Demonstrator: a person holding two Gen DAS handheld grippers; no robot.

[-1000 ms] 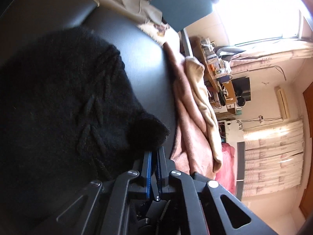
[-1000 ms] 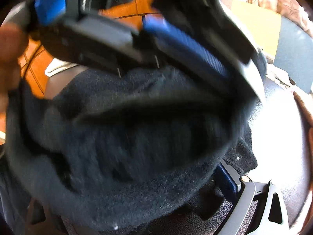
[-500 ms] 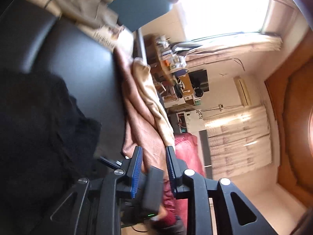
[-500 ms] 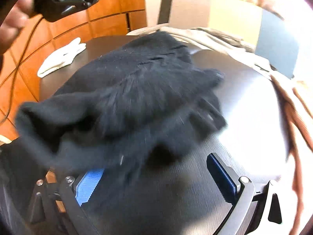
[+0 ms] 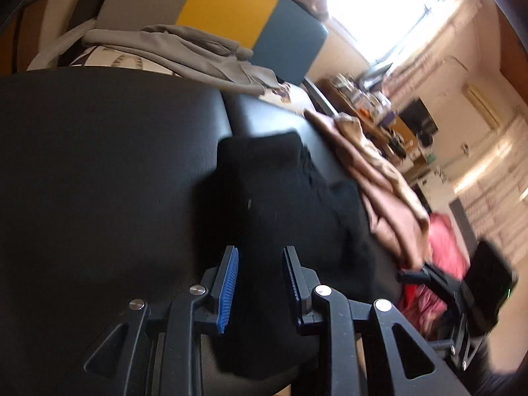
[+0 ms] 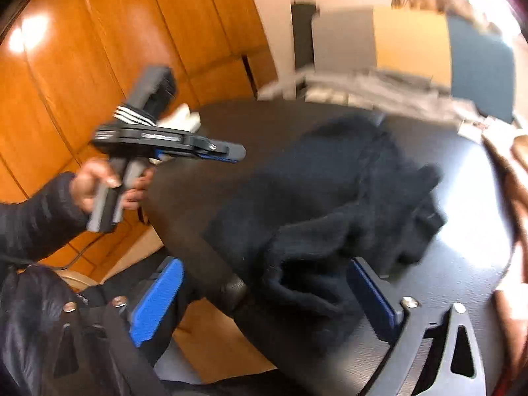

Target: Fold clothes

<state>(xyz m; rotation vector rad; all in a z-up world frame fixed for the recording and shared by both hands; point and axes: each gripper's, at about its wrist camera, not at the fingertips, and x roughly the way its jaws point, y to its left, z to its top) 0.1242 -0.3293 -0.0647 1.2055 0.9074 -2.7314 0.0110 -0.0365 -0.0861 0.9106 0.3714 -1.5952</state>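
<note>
Since a second ago both grippers have let go of the fuzzy black knitted sweater (image 6: 330, 198) and drawn back from it, leaving it in a loose heap on the glossy black table (image 6: 462, 264).

The left gripper (image 5: 259, 274) has its blue-padded fingers (image 5: 227, 283) apart with nothing pinched between them; seen from the right wrist, it is held in a hand (image 6: 99, 188) off the table's near-left edge, clear of the sweater. The right gripper (image 6: 264, 293) stands wide open, its jaws straddling the sweater's nearest fold without closing on it. A pinkish-brown and tan pile of cloth (image 5: 379, 178) lies along the table's right edge, and a grey garment (image 5: 184, 52) is draped at the far side before a grey, yellow and blue panel (image 5: 231, 16).
</note>
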